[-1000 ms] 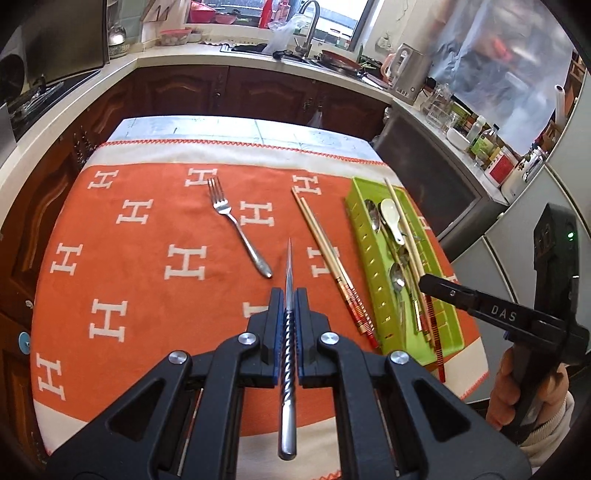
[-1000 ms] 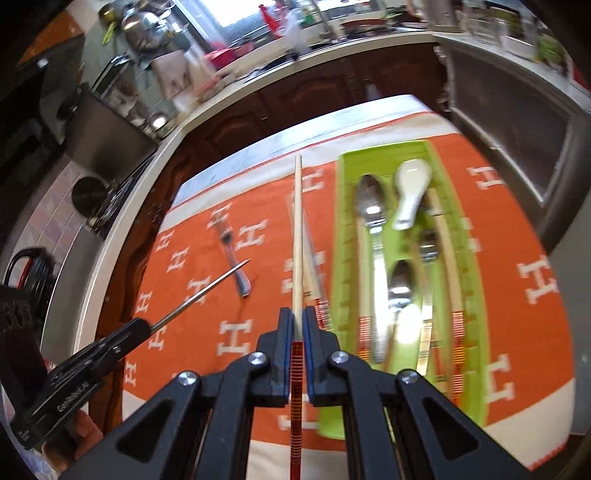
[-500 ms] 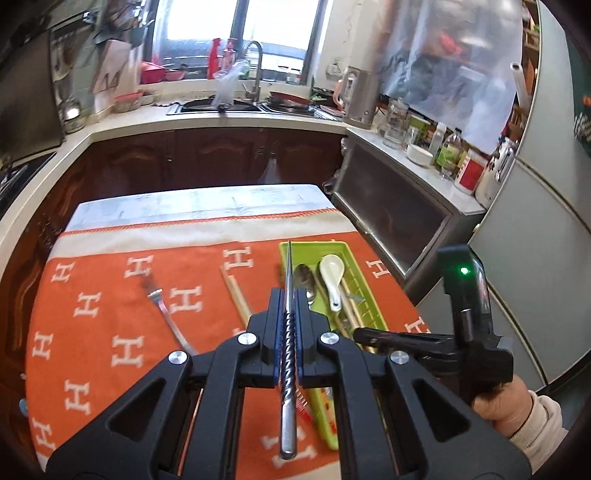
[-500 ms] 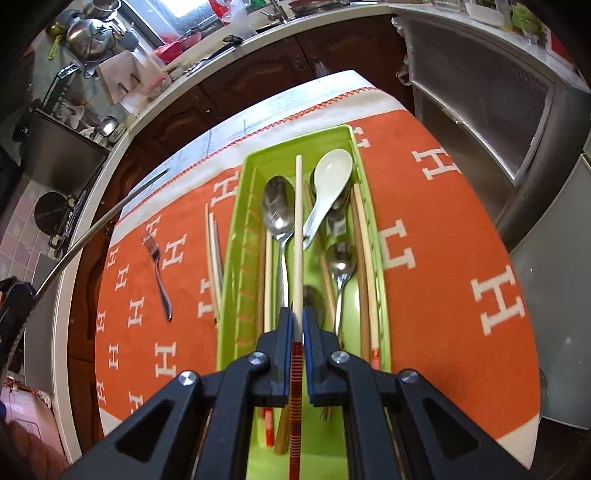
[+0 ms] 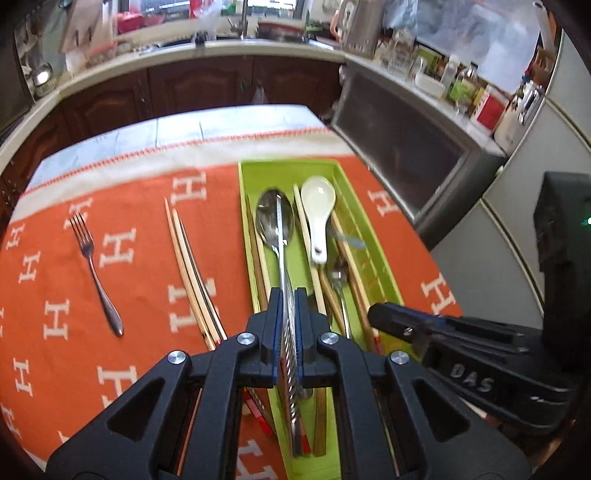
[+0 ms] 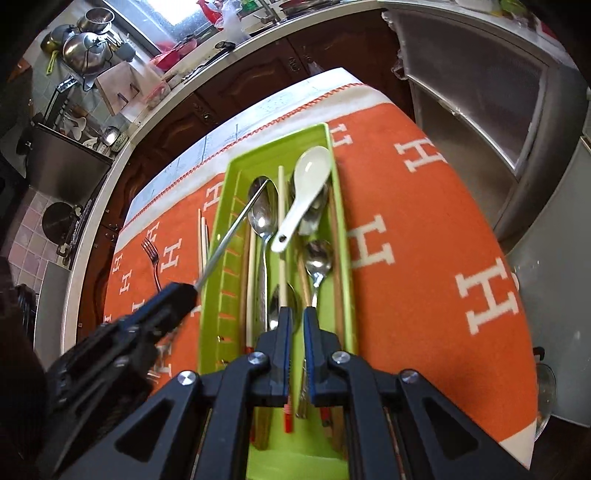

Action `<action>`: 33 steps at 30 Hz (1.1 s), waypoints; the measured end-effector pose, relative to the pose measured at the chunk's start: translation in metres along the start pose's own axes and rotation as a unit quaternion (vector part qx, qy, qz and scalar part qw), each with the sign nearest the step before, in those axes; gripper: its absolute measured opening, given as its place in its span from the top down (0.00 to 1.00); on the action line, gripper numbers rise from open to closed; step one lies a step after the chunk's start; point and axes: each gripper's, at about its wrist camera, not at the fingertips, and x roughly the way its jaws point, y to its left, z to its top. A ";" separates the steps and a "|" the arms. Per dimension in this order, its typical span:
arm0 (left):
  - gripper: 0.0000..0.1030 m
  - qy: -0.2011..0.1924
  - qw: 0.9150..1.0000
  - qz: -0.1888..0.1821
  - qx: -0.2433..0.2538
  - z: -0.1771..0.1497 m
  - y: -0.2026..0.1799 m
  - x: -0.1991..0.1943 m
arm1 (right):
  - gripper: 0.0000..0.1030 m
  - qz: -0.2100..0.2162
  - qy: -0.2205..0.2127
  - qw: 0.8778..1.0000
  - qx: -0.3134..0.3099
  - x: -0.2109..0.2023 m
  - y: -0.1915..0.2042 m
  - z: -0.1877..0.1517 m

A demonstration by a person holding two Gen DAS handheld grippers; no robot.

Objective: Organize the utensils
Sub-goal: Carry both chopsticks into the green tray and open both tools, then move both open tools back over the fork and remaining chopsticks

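Kitchen with dark wood cabinets (image 5: 207, 85)

Pale counter (image 5: 258, 50) curves along twelve o'clock; bright window (image 6: 177, 14) at eleven; orange tablecloth (image 5: 140, 266) covers the tabletop.

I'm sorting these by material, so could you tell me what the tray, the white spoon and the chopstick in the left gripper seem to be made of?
Tray: probably plastic, uniform lime green with a moulded rim. White spoon: likely glazed ceramic, glossy, thick-walled. Chopstick in the left gripper: looks like metal, silvery, reflective, with a twisted grip.
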 end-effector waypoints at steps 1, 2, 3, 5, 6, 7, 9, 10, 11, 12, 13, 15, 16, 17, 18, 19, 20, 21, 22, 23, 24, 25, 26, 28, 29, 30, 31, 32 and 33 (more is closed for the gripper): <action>0.96 0.007 1.000 0.000 0.003 -0.004 0.000 0.002 | 0.94 0.001 0.000 1.000 0.001 -0.001 -0.002 -0.003; 0.96 0.015 1.000 0.000 0.006 -0.008 0.001 0.003 | 0.94 0.002 0.000 1.000 0.002 -0.001 -0.002 -0.004; 0.96 0.025 1.000 -0.002 0.009 -0.012 0.001 0.005 | 0.94 0.003 0.001 1.000 0.002 -0.001 -0.003 -0.006; 0.95 0.039 0.999 -0.008 0.013 -0.017 0.003 0.002 | 0.94 0.006 0.003 1.000 0.000 -0.002 -0.003 -0.010; 0.94 0.043 0.999 -0.010 0.013 -0.020 0.006 -0.001 | 0.94 0.006 0.003 1.000 -0.002 -0.002 -0.002 -0.012; 0.92 0.045 0.999 -0.011 0.012 -0.022 0.007 -0.003 | 0.94 0.006 0.004 1.000 -0.005 -0.001 -0.001 -0.013; 0.86 0.045 0.999 -0.008 0.006 -0.026 0.014 -0.011 | 0.94 0.006 0.005 1.000 -0.006 -0.001 -0.001 -0.016; 0.80 0.044 0.999 -0.007 0.003 -0.026 0.016 -0.014 | 0.94 0.008 0.006 1.000 -0.007 -0.001 0.000 -0.018; 0.75 0.041 0.999 -0.003 -0.001 -0.027 0.021 -0.018 | 0.94 0.010 0.007 1.000 -0.008 0.000 0.001 -0.019; 0.73 0.038 0.999 0.001 -0.004 -0.027 0.024 -0.022 | 0.94 0.011 0.008 1.000 -0.008 0.000 0.001 -0.021; 0.70 0.035 0.999 0.006 -0.009 -0.027 0.029 -0.026 | 0.94 0.012 0.009 1.000 -0.011 0.001 0.003 -0.022; 0.69 0.032 0.999 0.012 -0.018 -0.027 0.036 -0.032 | 0.94 0.013 0.011 1.000 -0.013 0.001 0.006 -0.025; 0.69 0.033 0.999 0.017 -0.024 -0.027 0.043 -0.035 | 0.94 0.015 0.012 1.000 -0.015 0.001 0.008 -0.026; 0.69 0.034 0.999 0.021 -0.029 -0.027 0.048 -0.037 | 0.94 0.016 0.014 1.000 -0.017 0.002 0.010 -0.027; 0.69 0.035 0.998 0.025 -0.035 -0.028 0.054 -0.039 | 0.94 0.017 0.015 1.000 -0.018 0.002 0.012 -0.029; 0.69 0.035 0.998 0.027 -0.040 -0.028 0.059 -0.041 | 0.94 0.018 0.017 0.999 -0.021 0.002 0.015 -0.030; 0.69 0.036 0.998 0.031 -0.049 -0.029 0.067 -0.043 | 0.94 0.019 0.018 0.999 -0.025 0.002 0.018 -0.031; 0.69 0.036 0.997 0.033 -0.055 -0.029 0.075 -0.046 | 0.94 0.020 0.018 0.999 -0.028 0.002 0.021 -0.032; 0.69 0.035 0.997 0.034 -0.060 -0.029 0.079 -0.048 | 0.94 0.020 0.018 0.999 -0.032 0.001 0.023 -0.032; 0.69 0.034 0.996 0.037 -0.067 -0.029 0.087 -0.051 | 0.94 0.021 0.018 0.999 -0.038 0.001 0.029 -0.034; 0.69 0.032 0.996 0.039 -0.073 -0.030 0.093 -0.053 | 0.94 0.022 0.018 0.999 -0.041 0.000 0.032 -0.035; 0.69 0.030 0.995 0.044 -0.083 -0.031 0.104 -0.057 | 0.94 0.025 0.018 0.998 -0.049 -0.001 0.038 -0.036; 0.69 0.029 0.995 0.046 -0.089 -0.032 0.109 -0.059 | 0.94 0.026 0.018 0.998 -0.054 -0.001 0.041 -0.036; 0.69 0.025 0.993 0.053 -0.101 -0.034 0.124 -0.064 | 0.94 0.027 0.020 0.997 -0.067 -0.002 0.052 -0.037; 0.69 0.024 0.992 0.056 -0.109 -0.035 0.132 -0.066 | 0.94 0.028 0.020 0.997 -0.073 -0.002 0.056 -0.037; 0.69 0.024 0.991 0.058 -0.115 -0.037 0.139 -0.068 | 0.94 0.029 0.022 0.996 -0.078 -0.001 0.061 -0.038; 0.69 0.025 0.990 0.058 -0.126 -0.039 0.149 -0.070 | 0.94 0.030 0.024 0.996 -0.085 -0.001 0.068 -0.038; 0.69 0.025 0.989 0.058 -0.133 -0.040 0.155 -0.071 | 0.94 0.031 0.025 0.995 -0.090 0.000 0.072 -0.037; 0.69 0.026 0.988 0.058 -0.138 -0.041 0.161 -0.071 | 0.94 0.032 0.026 0.995 -0.095 0.000 0.077 -0.037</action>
